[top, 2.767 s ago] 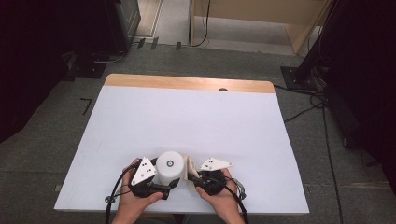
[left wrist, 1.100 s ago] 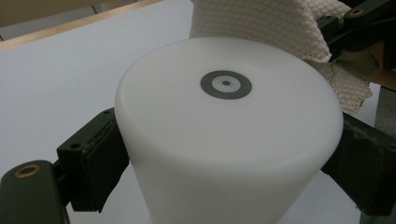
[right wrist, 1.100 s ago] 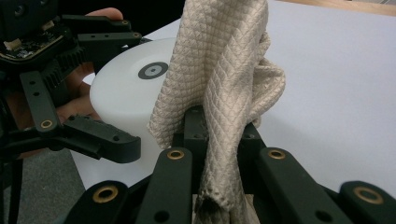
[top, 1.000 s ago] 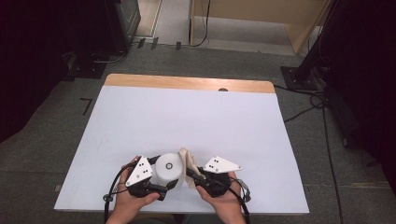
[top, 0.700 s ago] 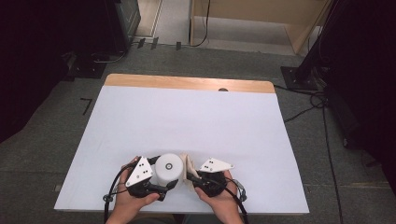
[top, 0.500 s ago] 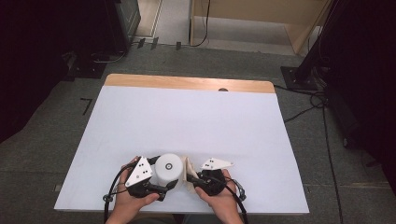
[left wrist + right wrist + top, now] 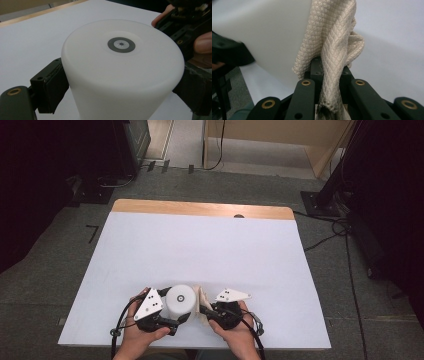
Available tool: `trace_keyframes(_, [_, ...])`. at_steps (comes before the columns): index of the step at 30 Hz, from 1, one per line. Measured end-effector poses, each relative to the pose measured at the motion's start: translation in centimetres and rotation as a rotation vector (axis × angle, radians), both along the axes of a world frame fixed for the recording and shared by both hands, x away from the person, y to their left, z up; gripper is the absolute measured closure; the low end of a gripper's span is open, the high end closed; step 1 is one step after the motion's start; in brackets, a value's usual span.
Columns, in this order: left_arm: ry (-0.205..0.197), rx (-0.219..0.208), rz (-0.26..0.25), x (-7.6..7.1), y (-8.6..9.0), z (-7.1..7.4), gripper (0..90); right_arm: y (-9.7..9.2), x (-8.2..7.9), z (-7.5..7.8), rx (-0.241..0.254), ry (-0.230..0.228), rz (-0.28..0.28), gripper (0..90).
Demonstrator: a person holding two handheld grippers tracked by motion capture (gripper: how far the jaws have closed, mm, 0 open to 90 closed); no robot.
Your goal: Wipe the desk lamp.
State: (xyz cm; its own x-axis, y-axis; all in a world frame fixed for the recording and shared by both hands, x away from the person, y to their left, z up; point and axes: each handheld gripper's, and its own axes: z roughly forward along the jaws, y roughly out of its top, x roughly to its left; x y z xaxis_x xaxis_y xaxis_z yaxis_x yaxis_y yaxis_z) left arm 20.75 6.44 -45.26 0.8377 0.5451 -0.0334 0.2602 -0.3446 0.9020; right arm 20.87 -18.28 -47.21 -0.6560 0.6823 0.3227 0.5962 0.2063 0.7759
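Since a second ago the right gripper (image 7: 202, 310) has pulled in from the right and dropped a bit; the cloth (image 7: 203, 301) that stuck up clear of the cylinder then now sits right against its side. Left gripper (image 7: 186, 318) hasn't budged.

Left gripper: clamped on the white cylinder (image 7: 180, 302). In the left gripper view the two black pads (image 7: 51, 88) press on opposite sides of the cylinder (image 7: 122, 75), which stands upright between them. Flat top up, with a small grey ring mark at its centre. Left hand (image 7: 139, 332) wraps the gripper body from below.

Right gripper: jaws pinched on the cloth. In the right gripper view the beige quilted cloth (image 7: 332, 50) runs up out of the jaws in a bunched fold, bottom hem hanging below the pinch. Its left edge lies against the white wall of the cylinder (image 7: 267, 32). Right hand (image 7: 235, 327) holds the gripper; its fingers also show at the top right of the left gripper view.

Location: cylinder is on the white table (image 7: 200, 245), near the front edge, a little left of centre, between the two grippers. Cloth is on its right side, between cylinder and right gripper. Bare wood strip of the table runs along the far edge.
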Motion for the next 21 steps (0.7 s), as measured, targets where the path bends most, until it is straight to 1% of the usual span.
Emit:
trace_keyframes(5, [-0.001,-0.003,0.0,0.0,0.0,0.0,8.0,-0.2,-0.5,1.8,0.03,-0.045,-0.001,80.4])
trace_keyframes(9, [0.001,-0.006,-0.002,0.0,0.0,-0.1,7.9,-0.3,-1.1,3.4,0.044,-0.097,0.001,80.4])
trace_keyframes(10, [0.0,-0.007,-0.001,0.0,0.0,-0.1,7.9,-0.3,-1.2,3.6,0.05,-0.108,0.0,80.4])
trace_keyframes(12, [0.0,-0.007,-0.001,0.0,0.0,-0.1,7.9,-0.3,-1.3,3.9,0.049,-0.115,0.001,80.4])
trace_keyframes(15, [-0.001,-0.008,-0.001,0.0,0.0,-0.1,7.9,-0.3,-1.2,3.7,0.045,-0.106,0.003,80.5])
trace_keyframes(19, [-0.003,-0.007,-0.001,0.0,0.0,-0.1,7.9,-0.2,-0.8,2.5,0.022,-0.075,0.005,80.7])
trace_keyframes(21, [-0.003,-0.007,-0.001,0.0,0.0,-0.1,7.9,-0.1,-0.7,1.8,0.016,-0.05,0.002,80.7])
